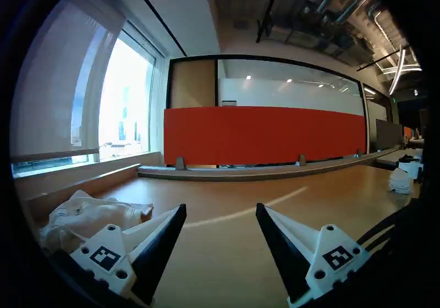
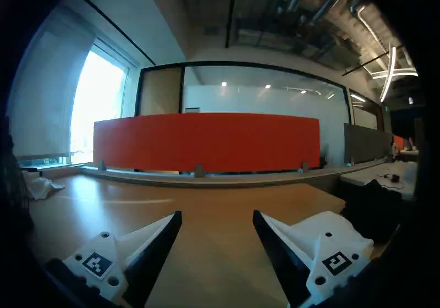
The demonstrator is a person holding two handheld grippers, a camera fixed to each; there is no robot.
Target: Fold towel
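A: Where is the towel?

B: The crumpled cream cloth towel [image 1: 91, 217] lies in the lower left of the left gripper view, on the light-brown wooden desk [image 1: 330, 198], close to the desk's window-side edge. Its near folds sit just behind the left finger of the left hand-held gripper [image 1: 220, 209]. Whether they touch, I cannot tell.

A: And the jaws?

B: Released and spread wide, with bare desk between them. The right hand-held gripper [image 2: 216, 215], low in the middle of the right gripper view, is likewise spread apart and grasps nothing.

A: Room to move?

B: Plenty. In both views the desk runs open from the fingertips up to its far edge, where a long red divider panel [image 1: 264, 135] stands on a grey rail. In the right gripper view a small white crumpled cloth [image 2: 38, 187] lies at the far left of the frame, well apart from the fingers. A dark bulky shape [image 2: 374, 203] sits at the lower right, past the desk's right edge.
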